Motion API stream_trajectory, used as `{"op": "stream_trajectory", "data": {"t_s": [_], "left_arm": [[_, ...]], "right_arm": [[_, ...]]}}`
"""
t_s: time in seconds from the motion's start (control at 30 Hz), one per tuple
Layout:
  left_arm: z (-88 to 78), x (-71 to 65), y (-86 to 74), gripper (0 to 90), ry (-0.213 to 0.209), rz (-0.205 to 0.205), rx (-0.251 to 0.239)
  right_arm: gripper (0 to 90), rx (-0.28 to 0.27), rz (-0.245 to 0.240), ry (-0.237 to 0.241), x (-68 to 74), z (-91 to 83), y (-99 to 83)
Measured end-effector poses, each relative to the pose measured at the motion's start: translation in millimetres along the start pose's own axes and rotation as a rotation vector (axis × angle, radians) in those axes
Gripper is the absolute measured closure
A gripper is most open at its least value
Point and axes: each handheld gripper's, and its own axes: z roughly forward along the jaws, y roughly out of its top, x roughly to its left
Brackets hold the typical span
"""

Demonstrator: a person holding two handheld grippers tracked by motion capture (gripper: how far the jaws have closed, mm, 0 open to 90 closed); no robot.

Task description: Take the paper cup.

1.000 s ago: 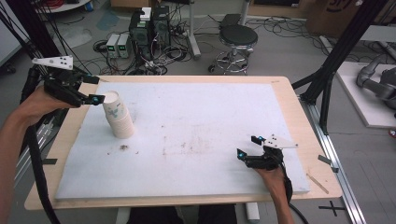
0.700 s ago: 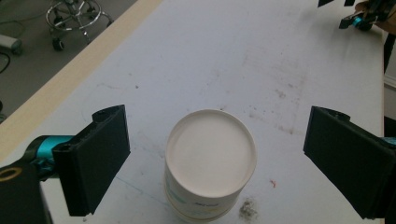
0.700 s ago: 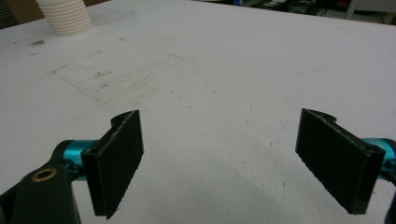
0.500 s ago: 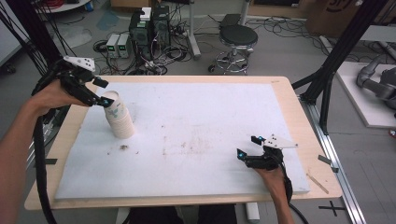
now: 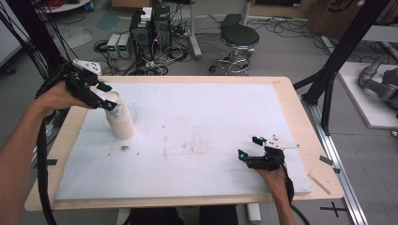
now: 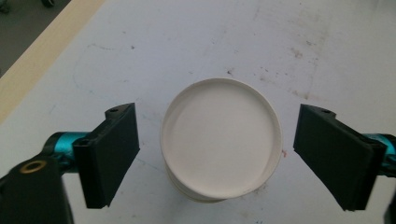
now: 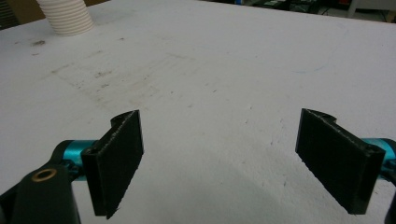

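Left gripper (image 5: 105, 96) over cup stack (image 5: 119, 116)

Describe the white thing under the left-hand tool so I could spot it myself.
Start at the white mat covering the wooden table and go to its far left part. There stands a cup stack, upside-down white paper cups nested into a leaning ribbed tower. The left gripper hovers over it, jaws either side of the flat round top without touching; nothing else stands on the mat.
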Motion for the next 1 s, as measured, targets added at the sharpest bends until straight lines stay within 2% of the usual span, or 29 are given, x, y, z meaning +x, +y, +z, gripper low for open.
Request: {"op": "stream_trajectory", "data": {"t_s": [0.37,0.4,1.0], "left_arm": [[2.3,2.4,-1.6,27.4,0.002,-0.031,0.029],[2.3,2.1,-1.7,32.1,-0.005,-0.026,0.034],[-2.2,2.0,-2.3,33.5,-0.009,-0.038,0.008]], "right_arm": [[15.1,0.002,0.002,-0.001,0.3,0.0,0.0],[15.1,0.001,-0.003,-0.002,-0.2,0.1,0.0],[15.1,0.002,-0.001,-0.002,-0.7,0.6,0.1]]}}
